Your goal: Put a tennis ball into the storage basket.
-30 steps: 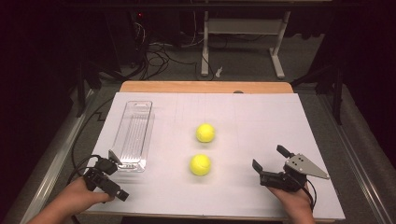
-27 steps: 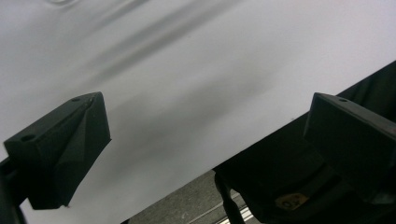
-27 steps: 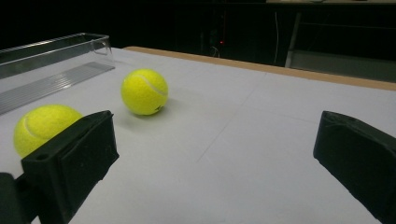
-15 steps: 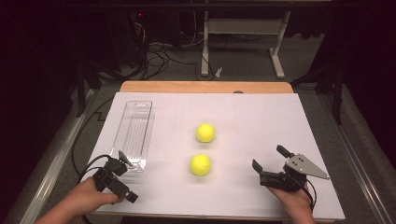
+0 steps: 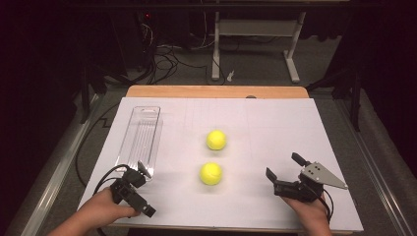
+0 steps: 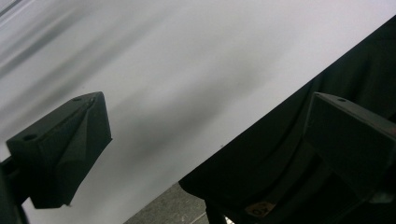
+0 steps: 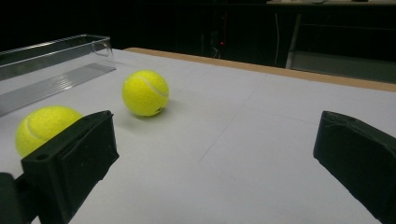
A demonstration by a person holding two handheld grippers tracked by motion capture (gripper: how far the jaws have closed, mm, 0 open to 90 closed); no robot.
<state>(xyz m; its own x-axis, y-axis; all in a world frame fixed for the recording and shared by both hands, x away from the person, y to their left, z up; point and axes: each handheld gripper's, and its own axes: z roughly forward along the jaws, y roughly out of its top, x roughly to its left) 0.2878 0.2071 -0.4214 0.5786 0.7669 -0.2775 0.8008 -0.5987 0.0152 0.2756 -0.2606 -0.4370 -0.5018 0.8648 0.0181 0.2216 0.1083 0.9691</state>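
Both grippers sit low at my edge of the table (image 5: pixel 275 123), and each has its jaws spread wide with nothing between them: my right gripper (image 5: pixel 287 173) rests on the white sheet well to the right of the near ball (image 5: pixel 211 173), while my left gripper (image 5: pixel 139 172) hangs over the front left corner, just beside the near end of the clear tray (image 5: pixel 142 135). From the right gripper view the near ball (image 7: pixel 44 128) lies partly behind one jaw and the far ball (image 7: pixel 145 92) sits beyond it, apart from the tray (image 7: pixel 56 46). My worry is the balls rolling. If I come in from the side and one jaw nudges the near ball before the other is past it, I judge it will skitter toward the far ball or off the sheet. My left gripper view is smeared with motion, so that hand could clip the light tray and shove it askew.
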